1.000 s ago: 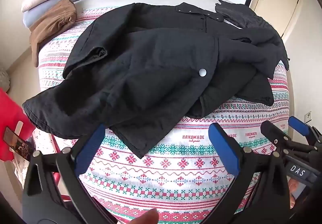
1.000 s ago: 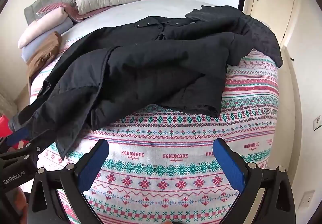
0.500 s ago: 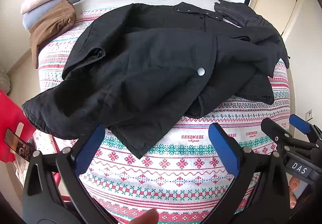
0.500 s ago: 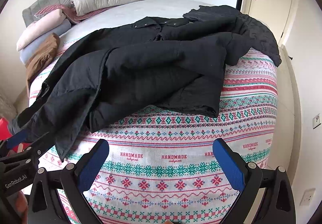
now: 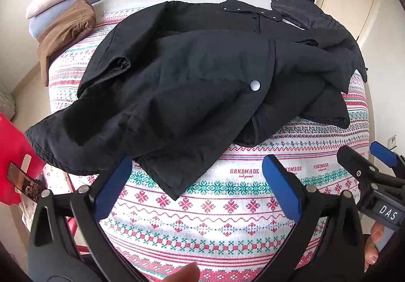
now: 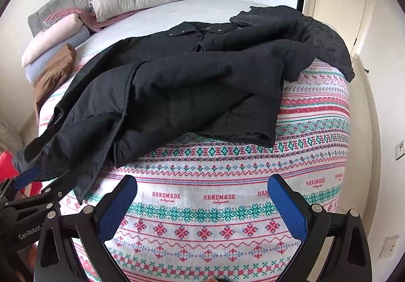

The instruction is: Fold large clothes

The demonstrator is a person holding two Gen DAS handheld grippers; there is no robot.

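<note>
Black coat (image 5: pixel 202 94) lies crumpled on the bed (image 6: pixel 202 218), spread from centre toward 1 o'clock. Patterned bedspread (image 5: pixel 227 206) reads "HANDMADE" at 6 o'clock. Left gripper (image 5: pixel 197 190) hovers low over the coat hem, jaws spread wide, nothing held. Right gripper (image 6: pixel 202 206), marked "DAS", likewise wide and empty.

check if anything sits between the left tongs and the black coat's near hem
Nothing visible does. The left tongs hang open just short of the black coat, with only bare patterned bedspread between them and its hem.
</note>
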